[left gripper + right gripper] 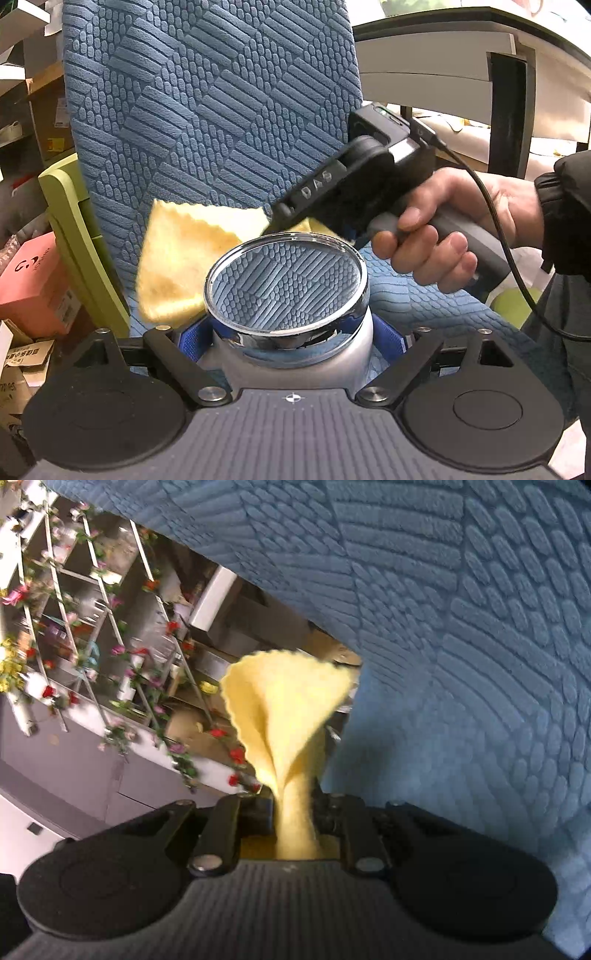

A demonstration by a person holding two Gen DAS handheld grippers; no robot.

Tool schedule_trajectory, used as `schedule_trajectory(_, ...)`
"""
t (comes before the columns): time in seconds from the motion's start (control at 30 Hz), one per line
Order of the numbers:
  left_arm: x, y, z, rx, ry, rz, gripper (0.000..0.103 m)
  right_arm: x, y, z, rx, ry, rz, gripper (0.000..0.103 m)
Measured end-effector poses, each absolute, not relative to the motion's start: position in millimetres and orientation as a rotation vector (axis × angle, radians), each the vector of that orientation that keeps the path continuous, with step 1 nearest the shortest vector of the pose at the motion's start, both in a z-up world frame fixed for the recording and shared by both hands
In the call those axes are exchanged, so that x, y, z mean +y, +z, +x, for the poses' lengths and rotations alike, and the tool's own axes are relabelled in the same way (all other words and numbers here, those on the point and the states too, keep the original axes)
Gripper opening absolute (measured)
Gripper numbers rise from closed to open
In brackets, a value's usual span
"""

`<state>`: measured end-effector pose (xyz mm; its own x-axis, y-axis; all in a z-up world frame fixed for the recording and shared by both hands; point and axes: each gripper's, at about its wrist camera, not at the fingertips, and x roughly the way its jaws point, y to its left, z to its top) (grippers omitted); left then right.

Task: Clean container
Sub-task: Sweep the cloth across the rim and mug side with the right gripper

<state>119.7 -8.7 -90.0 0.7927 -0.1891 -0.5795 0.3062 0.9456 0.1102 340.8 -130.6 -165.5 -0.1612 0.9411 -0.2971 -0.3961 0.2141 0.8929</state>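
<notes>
Left hand-held gripper (291, 343) clamps the jar (291, 332), right hand-held gripper (295, 812) pinches the cloth (284, 720) narrowly; hard wiping could pull cloth free or twist jar loose.

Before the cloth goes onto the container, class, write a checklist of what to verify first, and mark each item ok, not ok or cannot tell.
1. Left gripper shut on the container: ok.
2. Right gripper pinching the yellow cloth: ok.
3. Enough cloth hanging free to wipe with: ok, it fans out past the fingers.
4. Cloth touching the chrome rim: cannot tell; it sits close behind the rim.
5. Container's glass top dirty or clean: cannot tell; it mirrors the blue chair cover.
</notes>
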Motion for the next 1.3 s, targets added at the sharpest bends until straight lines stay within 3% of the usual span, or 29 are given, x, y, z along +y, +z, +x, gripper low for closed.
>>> schedule_trajectory(0.53, -20, -91, 123, 0.599, -0.181, 0.196, 0.091, -142, -186, 334, 1.266, 1.148, 0.603, 0.018)
schedule_trajectory(0.67, -24, -92, 125, 0.599, -0.147, 0.184, 0.091, -154, -169, 331, 1.173, 1.216, 0.734, 0.018)
schedule_trajectory(0.9, -37, -94, 129, 0.609, -0.042, 0.157, 0.091, -157, -180, 328, 1.213, 1.124, 0.664, 0.018)
schedule_trajectory(1.07, -45, -94, 132, 0.612, 0.020, 0.140, 0.091, -171, -162, 325, 1.121, 1.170, 0.772, 0.018)
schedule_trajectory(1.3, -54, -95, 138, 0.622, 0.106, 0.117, 0.091, -172, -181, 321, 1.182, 1.034, 0.703, 0.018)
